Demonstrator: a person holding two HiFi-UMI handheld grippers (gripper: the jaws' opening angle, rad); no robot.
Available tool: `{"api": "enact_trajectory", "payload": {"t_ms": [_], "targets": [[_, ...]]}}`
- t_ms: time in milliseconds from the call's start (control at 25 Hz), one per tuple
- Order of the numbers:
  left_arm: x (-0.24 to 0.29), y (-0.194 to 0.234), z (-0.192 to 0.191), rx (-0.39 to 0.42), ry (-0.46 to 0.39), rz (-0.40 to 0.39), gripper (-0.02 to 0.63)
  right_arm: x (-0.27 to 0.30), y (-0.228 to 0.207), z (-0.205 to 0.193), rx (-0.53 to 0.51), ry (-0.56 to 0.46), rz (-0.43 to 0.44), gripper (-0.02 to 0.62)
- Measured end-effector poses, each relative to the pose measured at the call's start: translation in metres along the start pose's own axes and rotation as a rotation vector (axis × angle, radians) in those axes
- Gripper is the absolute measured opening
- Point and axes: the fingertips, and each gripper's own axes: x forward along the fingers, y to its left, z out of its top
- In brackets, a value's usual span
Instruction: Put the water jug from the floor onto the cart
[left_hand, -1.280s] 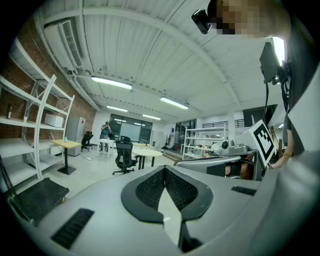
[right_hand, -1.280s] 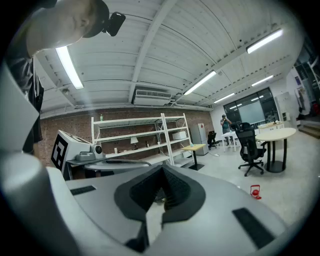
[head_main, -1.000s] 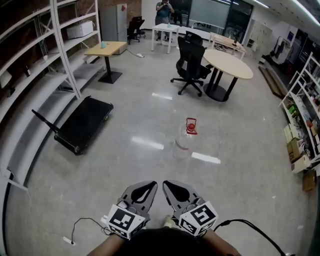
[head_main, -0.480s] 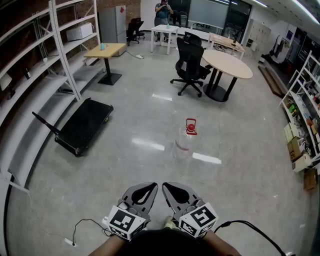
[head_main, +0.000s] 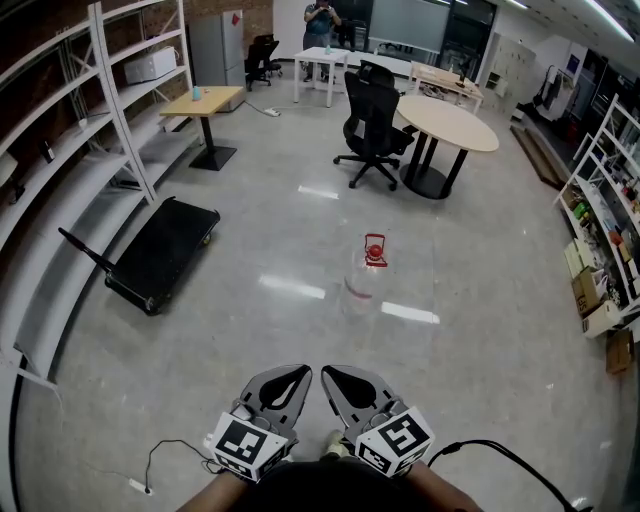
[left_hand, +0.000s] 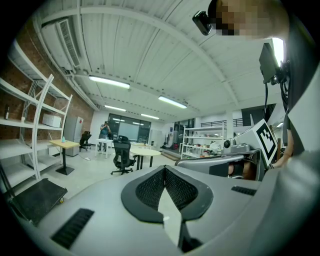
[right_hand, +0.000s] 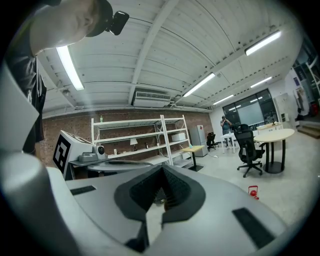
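Both tongs were pressed together at the tips and pinched nothing. The left tongs and right tongs sat side by side, apart from everything. Their shells were smooth grey plastic with black, finely ribbed pads that curved into a closed loop, and each carried a cube of black-and-white squares.

The water jug rested on the open middle of the polished grey floor, well ahead of the tongs. Its clear body was hard to make out against the gloss, while its red top stood out. The cart, with a flat black deck and a low-lying handle, sat near the floor's left edge beside white metal shelving. It was well apart from the jug.
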Motion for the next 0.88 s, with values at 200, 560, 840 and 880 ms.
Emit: {"api": "enact_trajectory", "payload": {"t_ms": [200,560,840,880], "targets": [[0.012,-0.009,0.003,0.006,-0.002,-0.01,0.0,-0.01,-0.01,0.011,0.008,-0.045,0.01,0.002],[0.069,-0.036,0.0,0.0,0.001,-0.016,0.0,-0.041,-0.069,0.014,0.006,-0.071,-0.023,0.002],[0.113,-0.036,-0.006,-0.007,0.043,-0.012,0.0,-0.044,-0.118,0.017,0.044,-0.084,-0.039,0.003],[0.119,-0.031,-0.006,-0.007,0.045,-0.009,0.0,-0.041,-0.124,0.018,0.047,-0.085,-0.039,0.003]]}}
